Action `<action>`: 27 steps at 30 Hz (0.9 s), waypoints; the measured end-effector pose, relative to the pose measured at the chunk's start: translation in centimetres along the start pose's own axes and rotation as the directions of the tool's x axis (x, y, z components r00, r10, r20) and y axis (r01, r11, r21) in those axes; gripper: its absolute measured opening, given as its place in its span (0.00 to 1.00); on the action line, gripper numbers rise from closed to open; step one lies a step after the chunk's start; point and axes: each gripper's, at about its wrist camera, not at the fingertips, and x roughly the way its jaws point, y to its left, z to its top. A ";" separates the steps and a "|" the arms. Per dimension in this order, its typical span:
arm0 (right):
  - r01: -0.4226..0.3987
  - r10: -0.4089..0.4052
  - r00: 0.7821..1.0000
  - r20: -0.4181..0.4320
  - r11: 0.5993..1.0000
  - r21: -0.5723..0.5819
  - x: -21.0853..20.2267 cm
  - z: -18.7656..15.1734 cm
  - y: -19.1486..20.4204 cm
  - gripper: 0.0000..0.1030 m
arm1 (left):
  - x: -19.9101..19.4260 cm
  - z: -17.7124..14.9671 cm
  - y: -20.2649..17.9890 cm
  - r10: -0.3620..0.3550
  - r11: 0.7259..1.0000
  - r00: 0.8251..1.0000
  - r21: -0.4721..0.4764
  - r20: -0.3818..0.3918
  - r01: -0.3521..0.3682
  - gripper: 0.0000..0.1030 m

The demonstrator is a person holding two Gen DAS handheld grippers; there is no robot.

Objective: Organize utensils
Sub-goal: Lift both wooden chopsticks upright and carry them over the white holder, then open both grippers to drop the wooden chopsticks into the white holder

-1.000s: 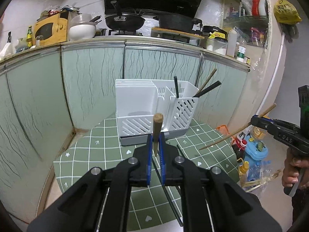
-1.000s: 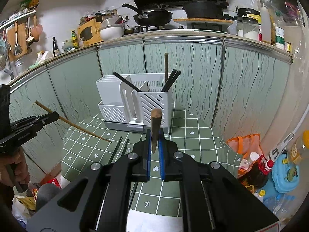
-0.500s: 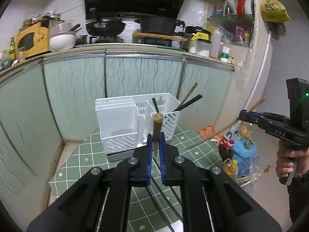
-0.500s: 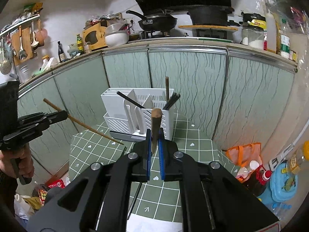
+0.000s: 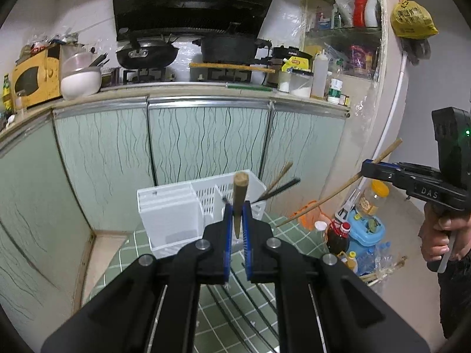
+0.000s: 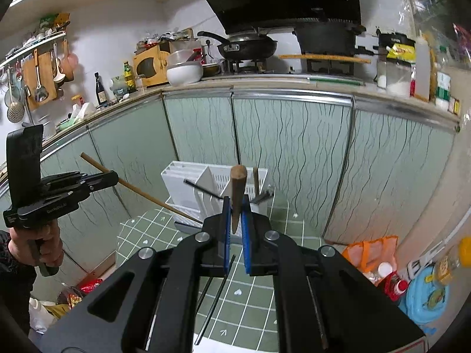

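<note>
- Several dark utensils and one brown stick lean in the right compartments of the white caddy (image 5: 188,209), which stands on the green desk (image 6: 259,291) just ahead of both claws.
- Left claw (image 5: 237,235) is clamped on a brown chopstick (image 5: 239,197).
- Right claw (image 6: 235,232) is clamped on a second brown chopstick (image 6: 237,194).
- Loose black chopsticks (image 6: 215,294) lie on the desk under the claws.
- Green cabinet doors (image 5: 206,138) stand close behind the caddy.

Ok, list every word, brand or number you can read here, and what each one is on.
"DAS" on the right gripper body.
"SUPOR", faintly, on the black cooker.
Print on the yellow bag: characters too blurred to read.
Print on the left gripper body: too blurred.
Bottle and jar labels: too small.
</note>
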 end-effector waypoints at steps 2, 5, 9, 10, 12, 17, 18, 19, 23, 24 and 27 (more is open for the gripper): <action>0.006 -0.006 1.000 0.001 1.000 -0.011 0.1 1.0 0.1 0.06 | 0.2 1.3 -0.3 -0.008 1.000 1.000 0.005 0.007 0.008 0.08; 0.007 -0.007 1.000 -0.002 1.000 -0.023 0.6 2.5 0.2 0.06 | 0.6 2.7 -0.7 -0.018 1.000 1.000 0.012 0.016 0.017 0.08; 0.007 -0.007 1.000 -0.003 0.999 -0.032 1.6 4.1 0.2 0.06 | 1.6 4.6 -1.0 -0.018 0.999 1.000 0.027 0.022 0.017 0.08; 0.006 -0.006 1.000 -0.003 0.999 -0.035 1.8 4.4 0.2 0.06 | 1.9 4.8 -1.0 -0.015 0.999 1.000 0.029 0.023 0.014 0.08; -0.001 0.001 1.000 0.001 0.999 -0.045 2.5 5.3 0.2 0.06 | 2.6 5.4 -0.9 -0.008 1.000 1.000 0.031 0.019 0.007 0.08; -0.006 0.005 1.000 -0.011 0.998 -0.064 4.7 7.0 0.0 0.06 | 4.5 6.4 -0.5 0.007 0.999 1.000 0.047 0.016 -0.007 0.08; -0.004 0.003 1.000 -0.016 0.998 -0.064 5.2 7.2 -0.1 0.06 | 5.1 6.5 -0.4 0.008 0.999 1.000 0.049 0.013 -0.009 0.08; 0.000 -0.002 1.000 -0.022 0.998 -0.063 6.0 7.3 -0.2 0.06 | 5.6 6.6 -0.3 0.011 0.999 1.000 0.048 0.010 -0.012 0.08; 0.004 -0.007 0.999 -0.054 0.998 -0.055 8.7 7.1 -0.8 0.06 | 7.8 6.4 -0.2 0.021 0.998 1.000 0.062 -0.015 -0.020 0.08; 0.002 -0.005 0.998 -0.061 0.999 -0.051 9.4 7.0 -1.0 0.06 | 8.3 6.3 -0.1 0.019 0.998 1.000 0.062 -0.022 -0.017 0.08; 0.008 -0.011 0.996 -0.086 0.999 -0.040 11.2 6.6 -1.6 0.06 | 9.9 5.7 0.1 0.020 0.998 0.999 0.062 -0.043 -0.017 0.08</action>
